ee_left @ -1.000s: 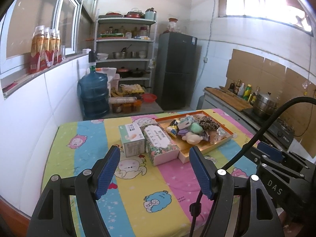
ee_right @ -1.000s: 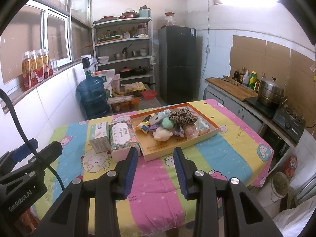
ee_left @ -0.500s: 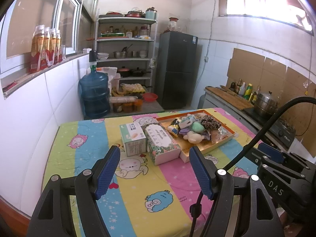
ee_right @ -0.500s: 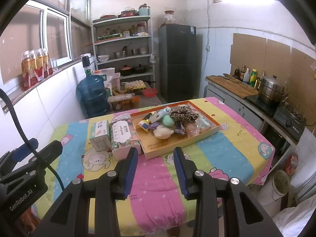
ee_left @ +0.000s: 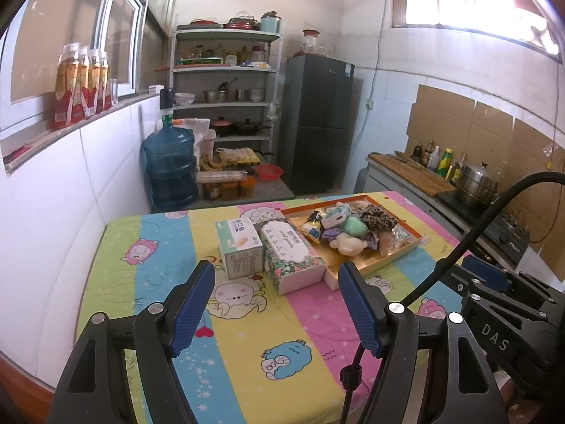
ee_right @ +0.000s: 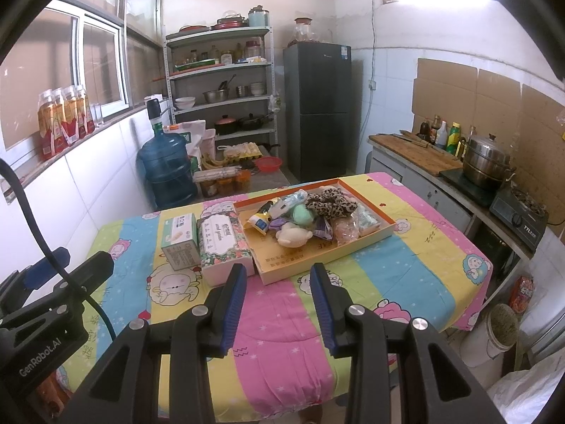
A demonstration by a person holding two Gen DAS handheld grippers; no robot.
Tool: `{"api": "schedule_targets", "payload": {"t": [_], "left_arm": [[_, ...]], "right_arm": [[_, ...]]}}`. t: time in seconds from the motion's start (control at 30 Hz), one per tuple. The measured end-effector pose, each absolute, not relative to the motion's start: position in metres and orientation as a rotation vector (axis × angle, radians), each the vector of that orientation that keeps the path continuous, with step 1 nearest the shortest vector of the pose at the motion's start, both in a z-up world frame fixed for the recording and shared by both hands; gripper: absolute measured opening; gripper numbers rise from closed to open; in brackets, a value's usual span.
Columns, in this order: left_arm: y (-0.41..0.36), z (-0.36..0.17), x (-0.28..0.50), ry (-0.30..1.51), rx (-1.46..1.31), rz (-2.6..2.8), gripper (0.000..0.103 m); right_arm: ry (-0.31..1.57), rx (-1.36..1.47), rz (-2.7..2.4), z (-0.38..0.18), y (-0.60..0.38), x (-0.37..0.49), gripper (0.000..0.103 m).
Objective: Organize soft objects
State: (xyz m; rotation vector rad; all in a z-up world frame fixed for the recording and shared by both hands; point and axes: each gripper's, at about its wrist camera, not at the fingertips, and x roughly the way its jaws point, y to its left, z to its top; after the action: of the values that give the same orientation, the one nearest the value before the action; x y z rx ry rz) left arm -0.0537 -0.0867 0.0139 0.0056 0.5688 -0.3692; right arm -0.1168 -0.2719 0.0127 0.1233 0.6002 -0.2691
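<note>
In the left wrist view, our left gripper (ee_left: 277, 304) stands at the bottom of the frame with its jaws wide apart and nothing between them. Above it, near the centre, the soft objects (ee_left: 348, 224) lie piled in a shallow tray (ee_left: 370, 266) on the striped tablecloth (ee_left: 247, 335). A floral tissue box (ee_left: 291, 252) touches the tray's left side, and a small green box (ee_left: 240, 247) stands just beside it.

In the right wrist view, our right gripper (ee_right: 279, 296) is at the bottom centre, its jaws only partly apart and empty. The soft objects (ee_right: 303, 217) lie in the tray (ee_right: 303, 258) just above it.
</note>
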Motion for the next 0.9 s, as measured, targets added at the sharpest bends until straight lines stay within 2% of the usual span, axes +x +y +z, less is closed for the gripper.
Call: {"api": "schedule_targets", "payload": {"t": [0.9], "left_arm": [[-0.0876, 0.0122, -0.0530, 0.572, 0.008, -0.372, 0.074]], "right_arm": [[0.607, 0.125, -0.267, 0.0071, -0.2692, -0.1185, 0.037]]}}
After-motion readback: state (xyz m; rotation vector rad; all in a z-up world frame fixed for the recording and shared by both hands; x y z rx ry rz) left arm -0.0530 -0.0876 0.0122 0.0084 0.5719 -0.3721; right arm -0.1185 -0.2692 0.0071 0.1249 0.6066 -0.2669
